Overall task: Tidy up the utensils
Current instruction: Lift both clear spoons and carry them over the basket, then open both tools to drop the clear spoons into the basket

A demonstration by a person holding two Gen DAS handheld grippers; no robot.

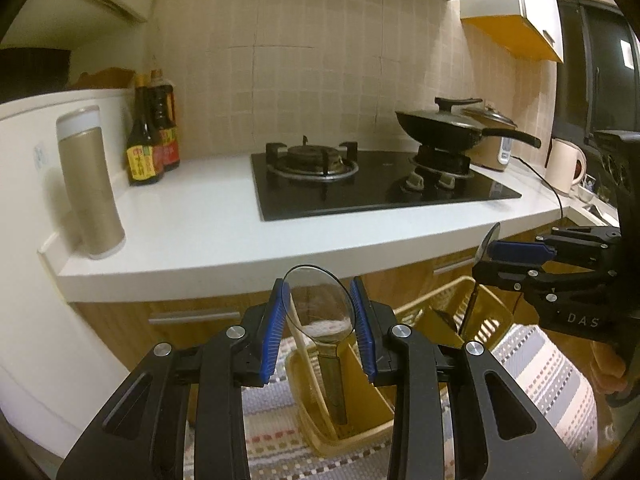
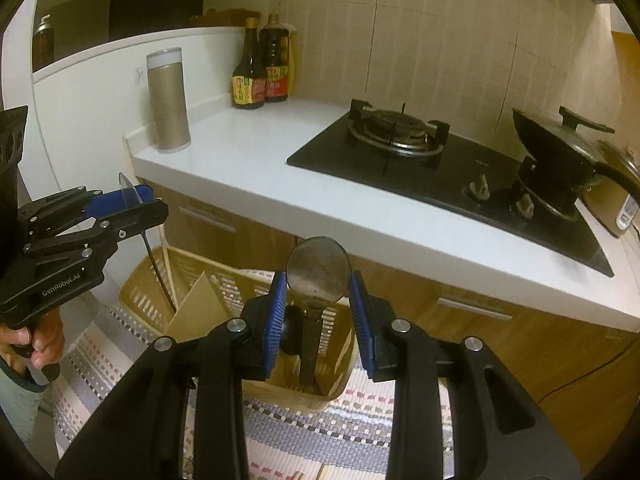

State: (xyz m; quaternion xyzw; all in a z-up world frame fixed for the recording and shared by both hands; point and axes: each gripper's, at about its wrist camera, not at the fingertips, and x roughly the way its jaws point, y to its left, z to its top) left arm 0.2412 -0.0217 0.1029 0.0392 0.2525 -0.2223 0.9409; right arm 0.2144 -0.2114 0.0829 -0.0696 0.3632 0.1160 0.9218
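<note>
My view takes in a gold flask (image 1: pixel 90 192) at left, two sauce bottles (image 1: pixel 152 140) behind — a lidded wok (image 1: pixel 444 128) at upper right.

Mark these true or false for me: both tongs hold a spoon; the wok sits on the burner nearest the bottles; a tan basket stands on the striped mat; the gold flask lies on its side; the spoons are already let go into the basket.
1. Both tongs hold a spoon: true. The left tongs grip one spoon; the right tongs grip another spoon.
2. False. The wok sits on the far burner; the burner by the bottles is bare.
3. True: basket, mat.
4. False. The flask stands upright.
5. False. Both are gripped above it.
</note>
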